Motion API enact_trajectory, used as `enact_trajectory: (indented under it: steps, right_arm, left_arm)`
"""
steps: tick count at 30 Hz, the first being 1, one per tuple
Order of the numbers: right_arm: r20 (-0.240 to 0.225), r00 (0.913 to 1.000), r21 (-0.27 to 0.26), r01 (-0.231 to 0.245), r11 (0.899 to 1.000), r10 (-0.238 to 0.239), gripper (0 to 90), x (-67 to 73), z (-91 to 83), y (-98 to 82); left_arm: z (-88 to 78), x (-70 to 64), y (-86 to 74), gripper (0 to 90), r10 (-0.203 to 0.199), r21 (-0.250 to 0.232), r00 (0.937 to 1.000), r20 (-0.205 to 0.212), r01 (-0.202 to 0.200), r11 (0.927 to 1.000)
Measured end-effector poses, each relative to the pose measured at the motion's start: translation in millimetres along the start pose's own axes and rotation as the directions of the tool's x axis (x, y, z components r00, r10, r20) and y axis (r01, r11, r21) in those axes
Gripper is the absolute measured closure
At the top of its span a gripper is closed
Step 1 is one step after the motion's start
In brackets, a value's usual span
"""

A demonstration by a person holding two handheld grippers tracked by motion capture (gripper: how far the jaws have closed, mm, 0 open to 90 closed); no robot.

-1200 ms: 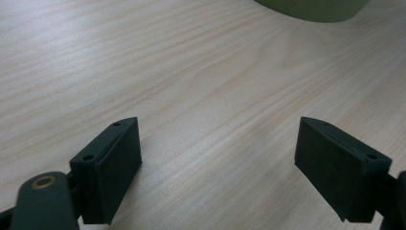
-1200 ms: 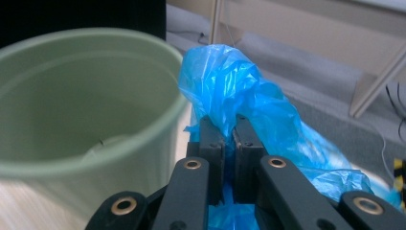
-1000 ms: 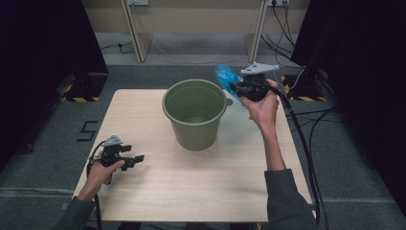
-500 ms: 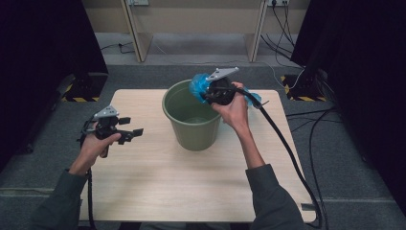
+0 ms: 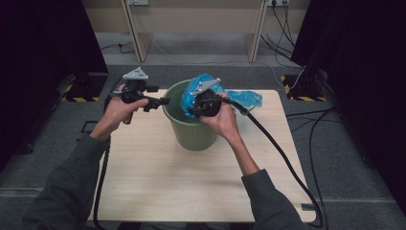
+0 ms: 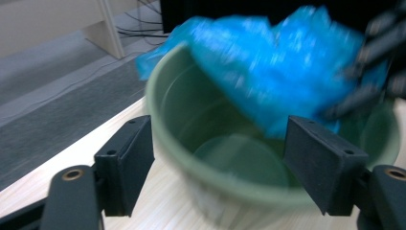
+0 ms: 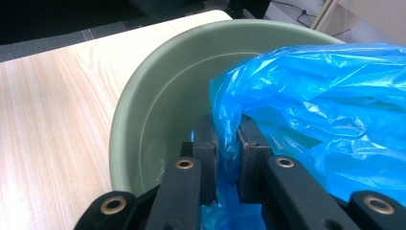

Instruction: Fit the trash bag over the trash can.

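Pinching the blue plastic bag in my right gripper over the green bucket; left gripper beside its rim, jaws wide, just been narrowing, nothing held.

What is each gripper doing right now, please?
Left gripper: open, holding nothing, jaws just been closing a little, beside the bucket.
Right gripper: shut on the blue bag, over the bucket.

Left tongs raised, jaws wide; right tongs pinched shut.
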State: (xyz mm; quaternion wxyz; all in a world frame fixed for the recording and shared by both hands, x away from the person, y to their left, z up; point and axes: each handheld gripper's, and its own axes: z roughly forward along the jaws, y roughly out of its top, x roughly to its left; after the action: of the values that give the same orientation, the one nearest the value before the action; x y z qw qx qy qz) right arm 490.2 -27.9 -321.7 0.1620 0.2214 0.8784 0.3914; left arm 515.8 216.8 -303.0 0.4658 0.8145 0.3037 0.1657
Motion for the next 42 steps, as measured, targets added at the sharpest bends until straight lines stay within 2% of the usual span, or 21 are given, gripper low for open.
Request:
enact_trajectory:
  steps: [3,7,9,11,13,15,16,21,22,24,27,30,31,32,34,35,36,38,40,41,42]
  right_arm:
    - [0.0,1.0,0.001,-0.001,1.0,0.001,80.8,1.2,-0.5,0.6]
    - [-0.005,1.0,0.001,0.001,1.0,-0.001,80.1,3.7,0.5,1.0]
    - [-0.005,1.0,0.002,0.004,1.0,-0.004,80.0,4.0,0.6,1.0]
    - [-0.003,0.9999,0.012,0.016,1.0,-0.016,79.0,4.1,1.1,0.8]
    - [0.002,0.9999,0.01,0.014,1.0,-0.014,75.8,4.1,0.6,0.7]
    - [0.007,0.9999,0.008,0.013,1.0,-0.013,71.8,4.0,-0.4,0.7]
    - [0.019,0.9998,-0.003,-0.003,1.0,0.003,61.0,4.4,-4.7,1.1]
    - [0.049,0.9986,-0.045,-0.016,0.999,0.018,47.1,-0.2,-27.6,4.7]
    - [0.032,0.9982,-0.07,-0.048,0.996,0.05,40.7,-6.2,-43.5,6.8]
    - [0.028,0.997,-0.092,-0.069,0.993,0.072,40.2,-11.6,-57.8,8.4]
    - [0.082,0.9928,-0.105,-0.078,0.991,0.087,39.8,-17.1,-70.0,8.7]
    - [0.244,0.9583,-0.062,-0.138,0.988,0.149,38.1,-40.4,-76.4,2.3]
    - [0.244,0.9583,-0.062,-0.138,0.988,0.149,38.1,-40.4,-76.4,2.3]
    - [0.293,0.9367,-0.027,-0.192,0.981,0.192,36.1,-55.9,-69.6,-4.2]
    - [0.296,0.9249,0.0,-0.249,0.968,0.238,35.0,-69.2,-59.3,-12.1]
    - [0.296,0.9249,0.0,-0.249,0.968,0.238,35.0,-69.2,-59.3,-12.1]
    - [0.27,0.9198,0.013,-0.299,0.954,0.285,34.9,-77.9,-48.6,-20.1]
    - [0.247,0.9211,0.031,-0.318,0.948,0.301,41.6,-81.9,-39.3,-26.3]
    - [0.228,0.9308,0.042,-0.302,0.952,0.285,54.2,-83.1,-33.6,-29.7]
    - [0.228,0.9308,0.042,-0.302,0.952,0.285,54.2,-83.1,-33.6,-29.7]
    - [0.221,0.9396,0.039,-0.276,0.96,0.261,67.9,-83.8,-31.4,-31.0]
  left_arm:
    - [12.8,-3.0,10.6,30.3,0.001,0.009,1.0,0.006,-0.001,1.0]
    - [44.8,-7.5,28.9,33.1,-0.05,0.027,0.9979,0.042,0.048,0.9985]
    - [49.2,-8.3,30.4,39.3,-0.056,0.033,0.9973,0.047,0.054,0.998]
    - [64.3,-13.2,34.1,54.9,-0.051,0.055,0.9949,0.087,0.046,0.9974]
    - [70.0,-16.8,34.8,71.0,-0.009,0.087,0.9964,0.084,0.002,0.9962]
    - [71.9,-17.5,34.2,84.7,-0.002,0.088,0.9961,0.088,-0.006,0.9961]
    - [73.7,-16.3,32.6,88.9,0.015,0.098,0.995,0.099,-0.024,0.9948]
    - [70.0,-11.7,26.0,89.7,0.038,0.115,0.9942,0.101,-0.05,0.9921]
    - [68.0,-9.0,22.6,89.7,0.04,0.117,0.9942,0.099,-0.052,0.9918]
    - [65.8,-6.9,20.0,89.7,0.044,0.118,0.9947,0.093,-0.055,0.9915]
    - [63.5,-6.0,17.1,89.7,0.056,0.123,0.9946,0.087,-0.066,0.9901]
    - [61.6,-7.3,12.9,89.6,0.076,0.133,0.9938,0.081,-0.087,0.9873]
    - [61.6,-7.3,12.9,89.6,0.076,0.133,0.9938,0.081,-0.087,0.9873]
    - [61.5,-9.3,11.9,89.3,0.081,0.131,0.9934,0.081,-0.091,0.9872]
    - [61.2,-11.3,11.9,87.5,0.089,0.134,0.9923,0.087,-0.1,0.9859]
    - [61.2,-11.3,11.9,86.2,0.089,0.134,0.9923,0.087,-0.1,0.9859]
    - [61.0,-11.9,12.1,84.2,0.086,0.131,0.9922,0.09,-0.098,0.9865]
    - [59.0,-12.2,13.3,81.2,0.093,0.131,0.9921,0.084,-0.104,0.986]
    - [57.8,-12.2,13.6,76.4,0.084,0.125,0.9928,0.085,-0.094,0.9877]
    - [57.8,-12.2,13.6,73.7,0.084,0.125,0.9928,0.085,-0.094,0.9877]
    - [56.7,-11.6,13.5,70.2,0.076,0.12,0.9939,0.079,-0.085,0.9891]
